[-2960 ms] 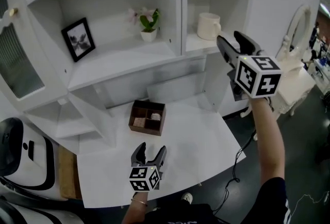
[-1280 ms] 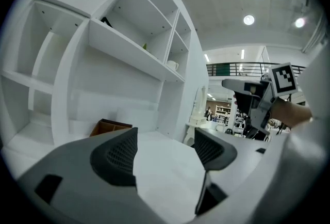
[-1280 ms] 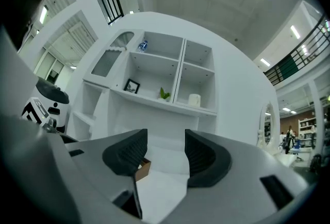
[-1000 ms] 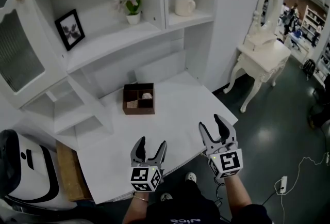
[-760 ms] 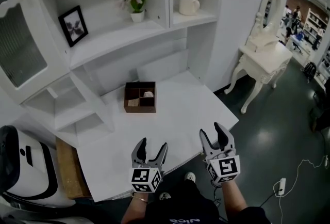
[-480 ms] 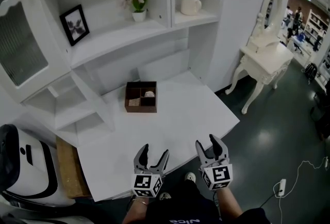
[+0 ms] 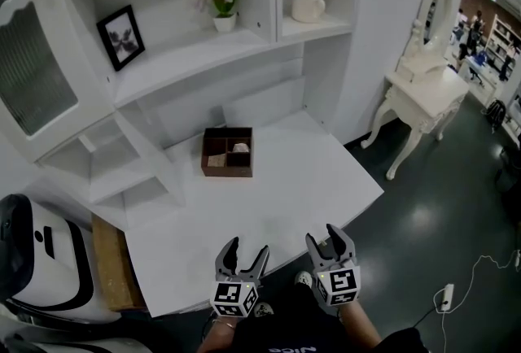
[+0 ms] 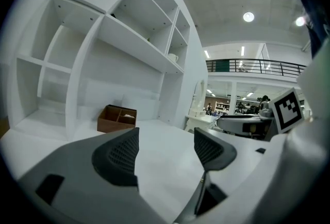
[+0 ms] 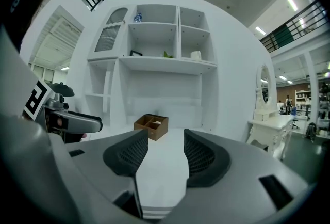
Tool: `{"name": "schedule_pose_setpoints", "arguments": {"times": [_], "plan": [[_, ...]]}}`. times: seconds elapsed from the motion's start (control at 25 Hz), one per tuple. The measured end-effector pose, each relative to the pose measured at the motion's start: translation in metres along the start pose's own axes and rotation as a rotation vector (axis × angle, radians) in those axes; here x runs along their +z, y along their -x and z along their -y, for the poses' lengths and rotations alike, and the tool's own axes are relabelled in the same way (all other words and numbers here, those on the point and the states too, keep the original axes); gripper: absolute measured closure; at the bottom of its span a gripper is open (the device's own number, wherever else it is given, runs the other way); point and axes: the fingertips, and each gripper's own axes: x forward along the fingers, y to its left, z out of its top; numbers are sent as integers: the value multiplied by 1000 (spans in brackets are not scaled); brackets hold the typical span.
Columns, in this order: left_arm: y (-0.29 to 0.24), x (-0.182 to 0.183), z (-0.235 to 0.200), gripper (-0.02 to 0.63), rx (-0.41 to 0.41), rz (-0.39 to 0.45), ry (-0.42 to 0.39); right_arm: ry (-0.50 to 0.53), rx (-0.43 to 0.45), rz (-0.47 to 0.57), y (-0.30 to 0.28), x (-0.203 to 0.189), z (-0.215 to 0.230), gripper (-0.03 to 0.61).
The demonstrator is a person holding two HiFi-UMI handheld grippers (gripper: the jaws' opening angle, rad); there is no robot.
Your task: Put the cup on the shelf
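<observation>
Right hand-held gripper (image 7: 326,239) level, jaws apart, empty.

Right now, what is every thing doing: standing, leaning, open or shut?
cup: upright on the shelf, top right compartment
potted flower: upright, in the compartment beside it
picture frame: propped up, leaning back
wooden box: open-topped, on the desk
left gripper: open, empty
right gripper: open, empty

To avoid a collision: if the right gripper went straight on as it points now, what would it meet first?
Likely the brown box on the white table, just left of the line between the open fingers of the right gripper; depth is unclear.
</observation>
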Motion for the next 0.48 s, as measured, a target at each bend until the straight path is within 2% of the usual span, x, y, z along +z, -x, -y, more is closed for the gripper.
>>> {"name": "schedule_pose_setpoints", "arguments": {"times": [0.08,0.16,0.2,0.48], "plan": [[-3,0,1,305,-15,-13,-6,-7,3,-3,-1,0,0,361],[-5,-1,2,406,-25,-26,-15,-6,8,-7,-3,0,-1,397],[-7,-1,3,432,-29,-27,-15,-4,10,-6,-3,1,-1,413],[-15,4,16,595,-73,-3,1,9,16,34,-6,14,5,568]]}}
